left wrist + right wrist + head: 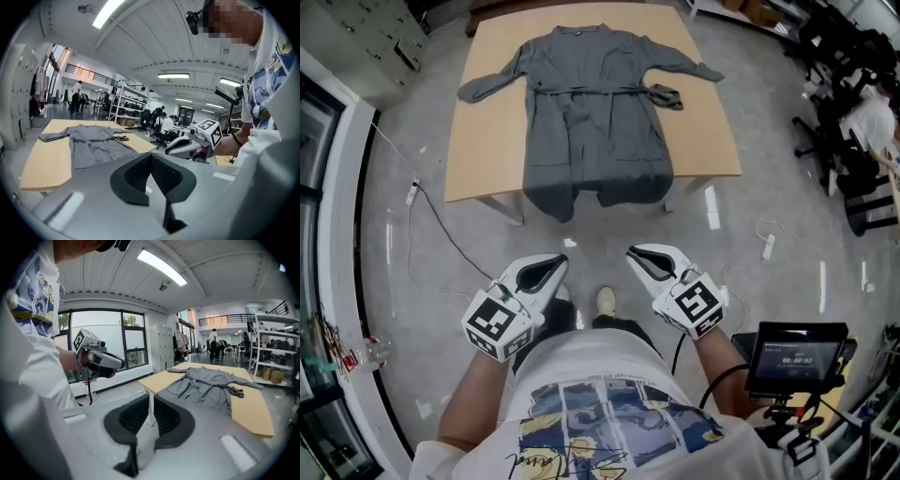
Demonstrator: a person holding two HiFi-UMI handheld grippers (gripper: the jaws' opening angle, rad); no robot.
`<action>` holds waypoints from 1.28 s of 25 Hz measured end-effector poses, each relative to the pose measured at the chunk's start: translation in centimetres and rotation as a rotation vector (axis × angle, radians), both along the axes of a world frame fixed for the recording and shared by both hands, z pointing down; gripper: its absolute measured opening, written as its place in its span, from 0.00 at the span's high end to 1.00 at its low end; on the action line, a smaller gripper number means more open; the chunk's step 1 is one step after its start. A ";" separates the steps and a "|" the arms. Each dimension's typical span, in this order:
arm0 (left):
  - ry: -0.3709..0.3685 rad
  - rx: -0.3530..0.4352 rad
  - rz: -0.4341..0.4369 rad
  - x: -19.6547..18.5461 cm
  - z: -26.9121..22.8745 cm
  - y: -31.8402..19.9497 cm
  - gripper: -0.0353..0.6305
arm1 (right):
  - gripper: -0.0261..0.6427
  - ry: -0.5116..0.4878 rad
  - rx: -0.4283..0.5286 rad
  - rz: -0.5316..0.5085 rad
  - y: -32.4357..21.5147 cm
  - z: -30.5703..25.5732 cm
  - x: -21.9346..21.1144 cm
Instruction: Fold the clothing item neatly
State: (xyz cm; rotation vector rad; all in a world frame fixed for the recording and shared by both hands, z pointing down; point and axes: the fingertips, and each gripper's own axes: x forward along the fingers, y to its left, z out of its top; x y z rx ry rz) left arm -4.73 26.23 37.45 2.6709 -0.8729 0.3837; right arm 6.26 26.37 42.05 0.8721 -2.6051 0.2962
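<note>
lying spread flat on the wooden counter (492, 141): grey robe (595, 112), sleeves out, belt (581, 90) across the waist, hem draped over the near edge. well apart from both grippers, held low over the floor (422, 281) close to the person's body. left gripper (555, 265) jaws closed, nothing between them. right gripper (639, 255) jaws together too, empty.

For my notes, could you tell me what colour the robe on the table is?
The robe is plain grey, clearest in the head view.
</note>
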 end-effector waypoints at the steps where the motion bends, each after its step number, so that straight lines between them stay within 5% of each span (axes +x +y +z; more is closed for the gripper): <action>1: -0.004 -0.004 -0.003 -0.3 0.3 -0.8 0.94 | 0.93 0.001 -0.008 -0.003 -0.9 0.3 -0.2; 8: 0.006 -0.014 0.029 -3.3 1.4 -7.0 0.94 | 0.89 0.027 -0.029 0.033 -6.8 0.7 -2.4; 17: 0.027 0.011 0.170 -5.9 -0.2 -15.2 0.94 | 0.89 0.067 -0.018 0.233 -15.9 -0.5 -2.1; 32: 0.029 -0.067 0.106 -4.6 2.2 -26.6 0.94 | 0.87 0.115 -0.080 0.460 -32.1 3.3 10.5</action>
